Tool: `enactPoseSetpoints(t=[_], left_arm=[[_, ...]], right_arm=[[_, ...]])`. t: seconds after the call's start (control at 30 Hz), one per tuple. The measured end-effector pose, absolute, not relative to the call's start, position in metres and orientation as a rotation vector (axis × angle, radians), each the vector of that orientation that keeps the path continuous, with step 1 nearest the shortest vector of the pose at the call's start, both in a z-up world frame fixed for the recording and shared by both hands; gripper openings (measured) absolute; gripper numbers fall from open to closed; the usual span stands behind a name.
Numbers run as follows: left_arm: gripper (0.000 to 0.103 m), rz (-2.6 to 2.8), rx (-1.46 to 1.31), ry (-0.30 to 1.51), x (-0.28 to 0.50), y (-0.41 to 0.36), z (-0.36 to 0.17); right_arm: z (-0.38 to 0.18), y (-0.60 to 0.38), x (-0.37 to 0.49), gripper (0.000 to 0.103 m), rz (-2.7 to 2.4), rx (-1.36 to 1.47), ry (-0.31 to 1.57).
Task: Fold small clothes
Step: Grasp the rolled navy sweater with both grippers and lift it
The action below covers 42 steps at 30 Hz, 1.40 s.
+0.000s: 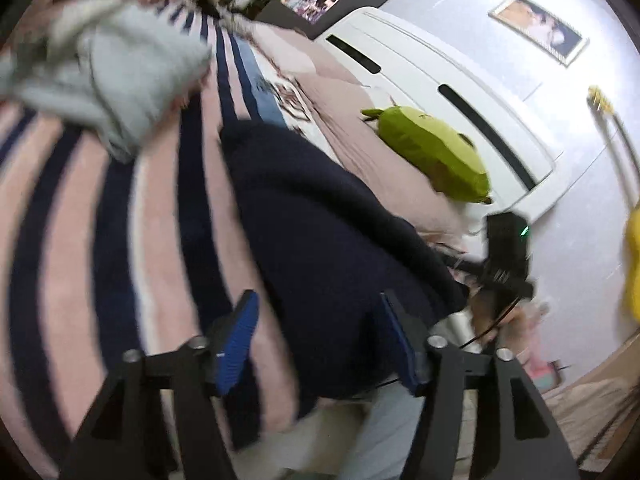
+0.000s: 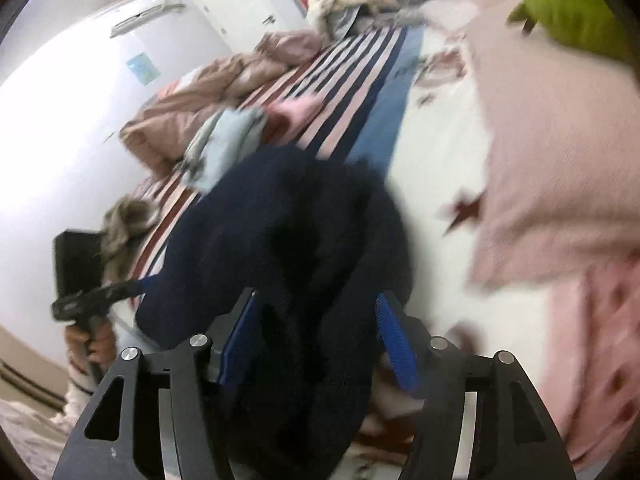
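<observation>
Garment in hand: a navy knit garment [image 1: 320, 216] is lying bunched on the bed, across the striped blanket [image 1: 120, 208] and toward the bed's near edge; it is not looking folded yet.
Left gripper [image 1: 320, 340]: its jaws are standing partly apart with the navy cloth lying between them; the blue pads [image 1: 236, 340] are not pressing on it.
Right gripper [image 2: 320, 340]: its jaws are also standing about half apart over the same garment, with dark cloth sagging between them; through the blur it seems to be loose rather than pinched.
Progress: a pale grey-blue garment [image 2: 228, 144] and a pink one [image 2: 296, 110] are sitting farther up the stripes, possibly already done; the navy piece is remaining.
Left view only: the headboard [image 1: 440, 92], a green plush toy [image 1: 436, 152] and the right-hand gripper's body are showing.
Right view only: the rumpled pink quilt [image 2: 208, 92], a door [image 2: 240, 4] and the left-hand gripper with its hand [image 2: 92, 344] are showing.
</observation>
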<state>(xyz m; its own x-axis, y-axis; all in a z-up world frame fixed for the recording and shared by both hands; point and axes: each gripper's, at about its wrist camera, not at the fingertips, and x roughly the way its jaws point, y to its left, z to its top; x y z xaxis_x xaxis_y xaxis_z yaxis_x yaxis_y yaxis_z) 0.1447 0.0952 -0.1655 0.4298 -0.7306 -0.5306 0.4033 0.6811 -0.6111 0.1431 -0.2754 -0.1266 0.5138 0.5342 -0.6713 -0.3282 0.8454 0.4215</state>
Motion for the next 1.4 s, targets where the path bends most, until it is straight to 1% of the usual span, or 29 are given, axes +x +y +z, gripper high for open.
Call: enactPoseSetpoints(t=[0.03, 0.1, 0.13, 0.2, 0.23, 0.27, 0.33, 0.37, 0.4, 0.43, 0.47, 0.67, 0.8, 0.87, 0.9, 0.93, 0.97, 1.0, 1.03, 1.1, 1.13, 1.23, 1.33, 1.4], left_arm=[[0.065, -0.725, -0.412, 0.855, 0.148, 0.096, -0.160], [0.066, -0.733, -0.406, 0.840, 0.157, 0.093, -0.150], [0.067, -0.737, -0.404, 0.832, 0.160, 0.090, -0.147], [0.070, -0.755, -0.399, 0.822, 0.167, 0.081, -0.143], [0.071, -0.761, -0.397, 0.824, 0.168, 0.080, -0.145], [0.074, -0.771, -0.392, 0.834, 0.171, 0.073, -0.147], [0.074, -0.779, -0.376, 0.858, 0.176, 0.061, -0.153], [0.074, -0.776, -0.367, 0.874, 0.177, 0.057, -0.158], [0.074, -0.770, -0.355, 0.891, 0.178, 0.055, -0.163], [0.074, -0.759, -0.340, 0.901, 0.179, 0.052, -0.165], [0.075, -0.749, -0.325, 0.910, 0.180, 0.051, -0.168], [0.075, -0.776, -0.342, 0.941, 0.183, 0.048, -0.177], [0.077, -0.782, -0.357, 0.957, 0.181, 0.052, -0.182], [0.077, -0.801, -0.387, 0.962, 0.181, 0.057, -0.180], [0.077, -0.804, -0.402, 0.958, 0.184, 0.060, -0.178], [0.077, -0.802, -0.420, 0.955, 0.186, 0.063, -0.175], [0.078, -0.795, -0.431, 0.952, 0.190, 0.066, -0.173], [0.078, -0.788, -0.436, 0.952, 0.194, 0.069, -0.170], [0.078, -0.791, -0.437, 0.957, 0.199, 0.070, -0.169], [0.079, -0.821, -0.442, 0.983, 0.210, 0.065, -0.169], [0.080, -0.833, -0.446, 0.997, 0.213, 0.064, -0.170], [0.080, -0.841, -0.461, 1.064, 0.228, 0.052, -0.181], [0.080, -0.807, -0.432, 1.102, 0.240, 0.042, -0.192], [0.075, -0.807, -0.452, 1.122, 0.245, 0.038, -0.199]], right_arm=[[-0.117, -0.280, 0.152, 0.057, 0.528, 0.248, 0.868], [-0.108, -0.280, 0.175, 0.062, 0.583, 0.257, 0.865], [-0.108, -0.275, 0.191, 0.066, 0.632, 0.259, 0.896], [-0.119, -0.260, 0.217, 0.068, 0.706, 0.244, 0.974], [-0.130, -0.249, 0.229, 0.071, 0.738, 0.218, 1.039], [-0.141, -0.241, 0.239, 0.071, 0.749, 0.189, 1.093], [-0.162, -0.228, 0.254, 0.069, 0.783, 0.215, 1.154], [-0.167, -0.226, 0.256, 0.049, 0.816, 0.255, 1.156], [-0.168, -0.222, 0.256, 0.036, 0.854, 0.276, 1.129], [-0.166, -0.220, 0.253, 0.019, 0.840, 0.231, 1.096], [-0.161, -0.217, 0.249, 0.012, 0.826, 0.183, 1.054], [-0.142, -0.240, 0.260, 0.001, 0.592, 0.083, 0.934], [-0.158, -0.261, 0.279, 0.002, 0.524, 0.103, 1.010], [-0.153, -0.268, 0.273, 0.005, 0.568, 0.171, 1.021], [-0.149, -0.272, 0.269, 0.010, 0.589, 0.204, 1.029], [-0.145, -0.278, 0.266, 0.031, 0.622, 0.258, 1.036], [-0.141, -0.283, 0.261, 0.060, 0.638, 0.300, 1.035], [-0.137, -0.289, 0.256, 0.070, 0.656, 0.335, 1.032], [-0.135, -0.293, 0.250, 0.076, 0.689, 0.362, 1.041], [-0.139, -0.284, 0.244, 0.081, 0.728, 0.394, 1.086], [-0.144, -0.281, 0.241, 0.085, 0.728, 0.404, 1.127], [-0.164, -0.270, 0.233, 0.085, 0.697, 0.360, 1.232], [-0.188, -0.264, 0.232, 0.086, 0.714, 0.416, 1.293], [-0.200, -0.260, 0.235, 0.085, 0.728, 0.441, 1.306]])
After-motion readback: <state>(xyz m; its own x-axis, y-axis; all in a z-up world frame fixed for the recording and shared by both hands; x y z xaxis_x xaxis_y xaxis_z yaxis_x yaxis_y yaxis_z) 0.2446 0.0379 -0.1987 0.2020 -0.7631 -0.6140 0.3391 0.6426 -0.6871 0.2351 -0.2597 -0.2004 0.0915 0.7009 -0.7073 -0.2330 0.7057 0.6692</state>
